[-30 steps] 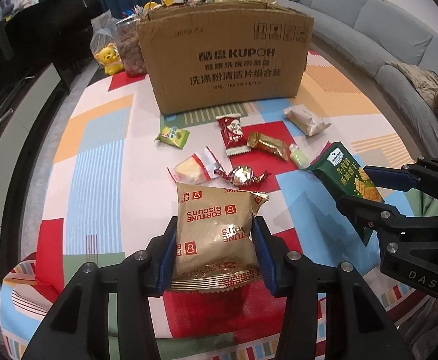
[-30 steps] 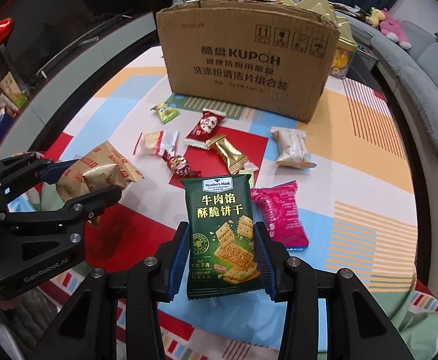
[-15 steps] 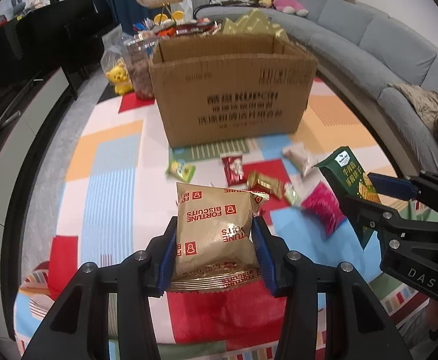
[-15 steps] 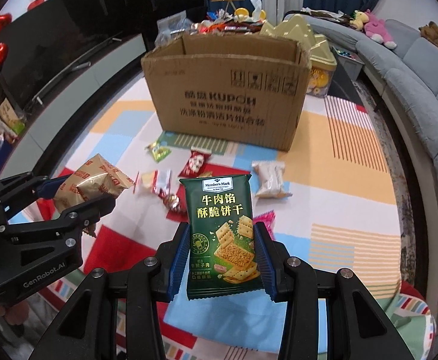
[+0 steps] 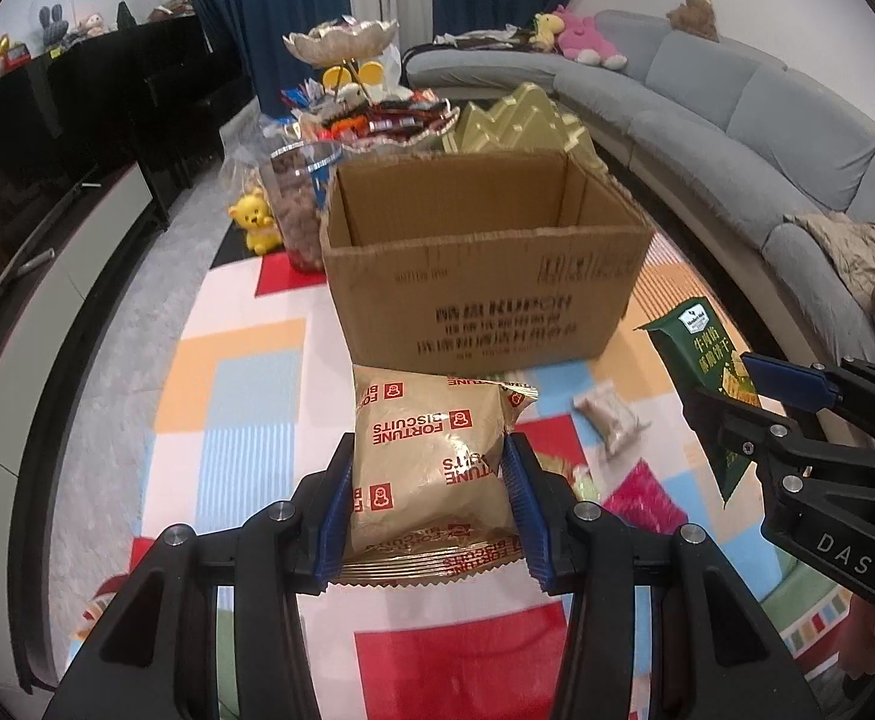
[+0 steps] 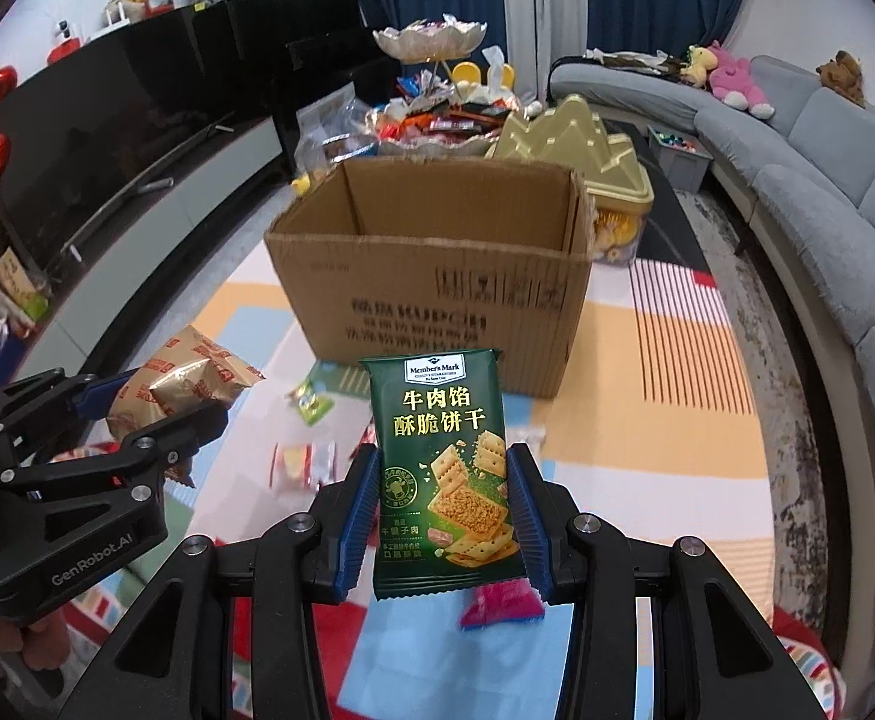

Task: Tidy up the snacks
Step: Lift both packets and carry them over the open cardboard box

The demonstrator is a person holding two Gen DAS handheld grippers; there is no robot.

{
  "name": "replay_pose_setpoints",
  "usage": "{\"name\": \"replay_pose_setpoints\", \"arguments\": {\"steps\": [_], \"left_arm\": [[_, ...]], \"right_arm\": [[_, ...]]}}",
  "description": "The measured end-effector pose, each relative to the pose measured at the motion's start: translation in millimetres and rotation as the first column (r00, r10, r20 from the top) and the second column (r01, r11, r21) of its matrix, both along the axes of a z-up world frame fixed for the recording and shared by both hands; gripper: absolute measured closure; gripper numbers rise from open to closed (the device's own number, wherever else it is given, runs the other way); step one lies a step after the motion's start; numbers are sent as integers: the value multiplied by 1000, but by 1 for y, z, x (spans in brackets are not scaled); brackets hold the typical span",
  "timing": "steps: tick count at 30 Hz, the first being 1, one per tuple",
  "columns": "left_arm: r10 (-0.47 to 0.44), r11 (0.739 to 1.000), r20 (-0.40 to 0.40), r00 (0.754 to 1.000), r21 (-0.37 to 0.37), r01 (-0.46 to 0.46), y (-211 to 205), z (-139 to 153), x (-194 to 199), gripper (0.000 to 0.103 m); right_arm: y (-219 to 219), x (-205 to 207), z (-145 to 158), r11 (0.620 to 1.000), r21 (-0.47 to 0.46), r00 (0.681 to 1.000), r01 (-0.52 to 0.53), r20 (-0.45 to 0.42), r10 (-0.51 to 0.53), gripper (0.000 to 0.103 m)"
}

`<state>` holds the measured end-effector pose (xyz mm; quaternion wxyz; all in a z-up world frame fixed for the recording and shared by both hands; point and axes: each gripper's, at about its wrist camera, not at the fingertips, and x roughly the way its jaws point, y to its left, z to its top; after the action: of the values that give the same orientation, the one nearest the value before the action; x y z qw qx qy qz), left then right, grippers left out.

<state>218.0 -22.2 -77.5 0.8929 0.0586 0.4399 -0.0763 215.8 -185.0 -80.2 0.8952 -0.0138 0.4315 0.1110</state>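
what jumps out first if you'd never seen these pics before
Two snack packs held up in the foreground: the left gripper is clamped on a gold Fortune Biscuits bag, and the right gripper on a dark green cracker packet. Straight behind them stands a big open cardboard box on the bright patchwork tablecloth, with small wrapped sweets scattered in front of it.
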Motion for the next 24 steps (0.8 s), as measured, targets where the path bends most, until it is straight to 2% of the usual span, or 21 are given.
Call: {"name": "replay_pose_setpoints", "arguments": {"steps": [24], "left_arm": [[91,996,100,991,-12,-90,5,49,72,56]], "right_arm": [[1,63,52,996,16,990,92,102,-93,60]]}}
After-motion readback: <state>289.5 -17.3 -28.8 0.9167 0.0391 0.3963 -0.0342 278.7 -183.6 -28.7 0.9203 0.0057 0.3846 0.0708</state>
